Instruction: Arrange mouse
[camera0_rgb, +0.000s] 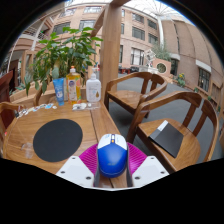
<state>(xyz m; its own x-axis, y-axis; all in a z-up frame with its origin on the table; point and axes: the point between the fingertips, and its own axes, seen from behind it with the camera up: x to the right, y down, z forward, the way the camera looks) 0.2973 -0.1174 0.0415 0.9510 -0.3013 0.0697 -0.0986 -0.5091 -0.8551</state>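
Note:
A blue and white computer mouse (112, 155) sits between my fingers, its blue body pressed on both sides by the magenta pads (90, 157). My gripper (112, 162) is shut on the mouse and holds it over the wooden table's (40, 118) near right part. A round black mouse pad (57, 139) lies on the table to the left of the mouse and fingers.
Bottles (73, 86) and a potted plant (55, 55) stand at the table's far side. Wooden chairs (150, 95) stand to the right, one with a dark tablet-like item (166, 136) on its seat. A glass (28, 150) stands left of the pad.

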